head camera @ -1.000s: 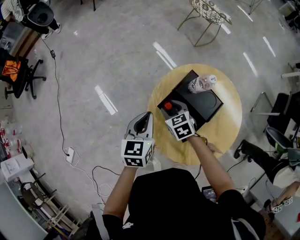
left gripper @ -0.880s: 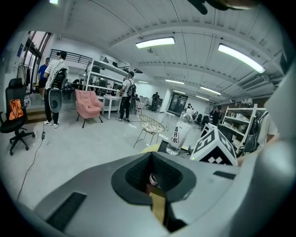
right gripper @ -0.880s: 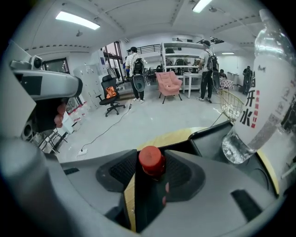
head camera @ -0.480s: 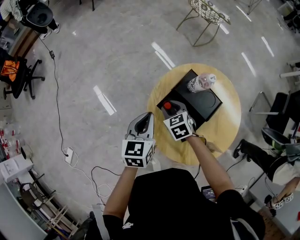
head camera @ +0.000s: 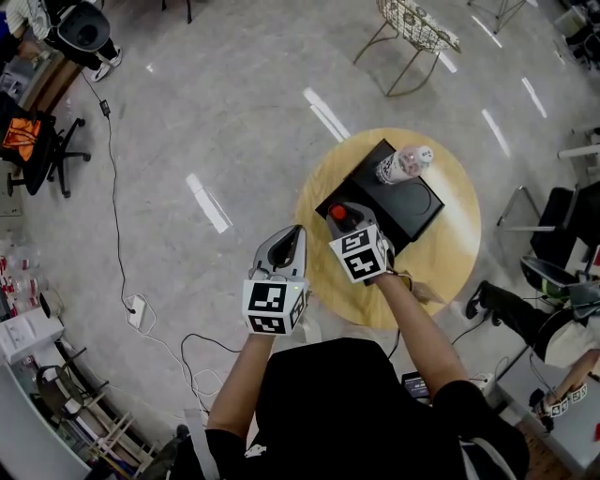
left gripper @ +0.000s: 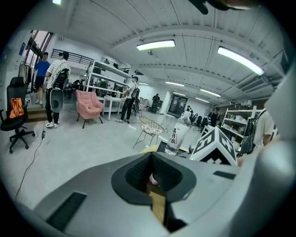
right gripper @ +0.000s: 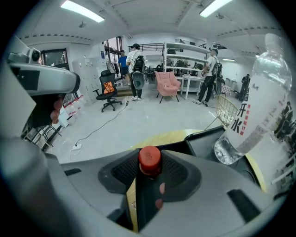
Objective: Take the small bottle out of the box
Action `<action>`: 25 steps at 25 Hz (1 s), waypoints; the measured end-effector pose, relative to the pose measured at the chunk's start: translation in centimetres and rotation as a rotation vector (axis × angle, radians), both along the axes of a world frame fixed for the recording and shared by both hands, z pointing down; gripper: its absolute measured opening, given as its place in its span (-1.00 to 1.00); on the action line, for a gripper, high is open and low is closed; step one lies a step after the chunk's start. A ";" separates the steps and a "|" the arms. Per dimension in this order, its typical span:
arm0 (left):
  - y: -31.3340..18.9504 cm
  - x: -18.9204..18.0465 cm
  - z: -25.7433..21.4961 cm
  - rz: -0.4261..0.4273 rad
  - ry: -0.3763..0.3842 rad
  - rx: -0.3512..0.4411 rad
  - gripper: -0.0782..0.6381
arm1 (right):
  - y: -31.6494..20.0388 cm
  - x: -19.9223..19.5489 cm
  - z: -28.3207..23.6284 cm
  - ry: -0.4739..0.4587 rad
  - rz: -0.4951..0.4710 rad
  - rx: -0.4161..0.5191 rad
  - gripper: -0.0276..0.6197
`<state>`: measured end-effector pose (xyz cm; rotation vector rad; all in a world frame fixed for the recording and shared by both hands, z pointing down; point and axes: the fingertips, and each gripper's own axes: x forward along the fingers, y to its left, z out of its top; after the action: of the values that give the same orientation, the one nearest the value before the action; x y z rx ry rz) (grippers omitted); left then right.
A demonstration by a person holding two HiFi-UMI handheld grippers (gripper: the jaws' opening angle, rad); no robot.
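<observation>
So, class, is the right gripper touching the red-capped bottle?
Touching. The right gripper view shows the right gripper with its jaws closed against both sides of the bottle, just below its red cap, with no gap.

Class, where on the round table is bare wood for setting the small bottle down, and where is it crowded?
Bare: the wide crescent of table between the box and the right and near rims. Crowded: the box, with the tall bottle and the right gripper shut on the small bottle.

Round wooden table [head camera: 441,272], wire chair [head camera: 419,23] beyond it, black office chair [head camera: 37,150] far left
</observation>
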<state>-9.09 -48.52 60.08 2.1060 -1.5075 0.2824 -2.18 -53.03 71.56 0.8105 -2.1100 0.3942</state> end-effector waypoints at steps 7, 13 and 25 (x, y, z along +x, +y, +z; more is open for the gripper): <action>0.4 0.0 -1.3 0.013 0.005 0.028 -0.76 | 0.2 0.4 -2.0 -0.026 0.042 0.020 -0.49; 1.1 0.0 -3.2 0.022 0.015 0.072 -0.76 | 1.2 0.6 -4.3 -0.067 0.097 0.036 -0.49; 5.0 -0.8 -7.6 0.066 0.013 0.162 -0.76 | 4.6 0.0 -10.2 -0.123 0.164 0.131 -0.49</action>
<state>-9.90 -43.48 52.51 2.2821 -1.5003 0.1747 -2.15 -48.48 61.33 1.0639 -2.2078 0.4042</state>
